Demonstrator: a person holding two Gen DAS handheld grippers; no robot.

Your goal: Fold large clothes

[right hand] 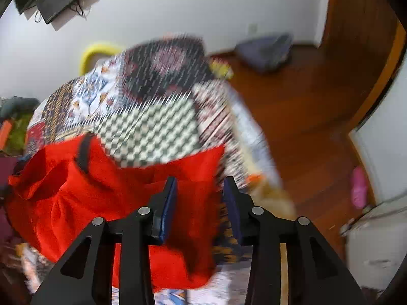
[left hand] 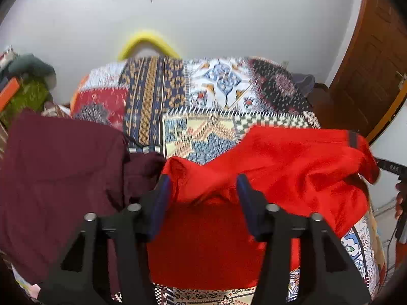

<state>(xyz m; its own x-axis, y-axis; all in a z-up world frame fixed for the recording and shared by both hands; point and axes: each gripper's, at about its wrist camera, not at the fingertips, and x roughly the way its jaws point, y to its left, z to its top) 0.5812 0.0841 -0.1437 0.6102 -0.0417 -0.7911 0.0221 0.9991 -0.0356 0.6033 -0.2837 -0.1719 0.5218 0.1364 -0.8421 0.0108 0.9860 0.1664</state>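
Note:
A red garment (left hand: 279, 167) lies rumpled on a patchwork bedspread (left hand: 203, 96). My left gripper (left hand: 203, 180) is open, its blue-padded fingers apart over the garment's left part, where the cloth bunches up between them. A dark maroon garment (left hand: 58, 178) lies flat to the left. In the right wrist view the red garment (right hand: 101, 190) fills the lower left, with a dark band near its top edge. My right gripper (right hand: 201, 183) is open over the garment's right edge. This view is blurred by motion.
A yellow curved frame (left hand: 147, 43) stands behind the bed against a white wall. Green and orange clutter (left hand: 23, 91) sits at the far left. A wooden door (left hand: 376, 58) is at right. The wooden floor (right hand: 305, 106) holds a grey bundle (right hand: 267, 50) and a pink item (right hand: 358, 188).

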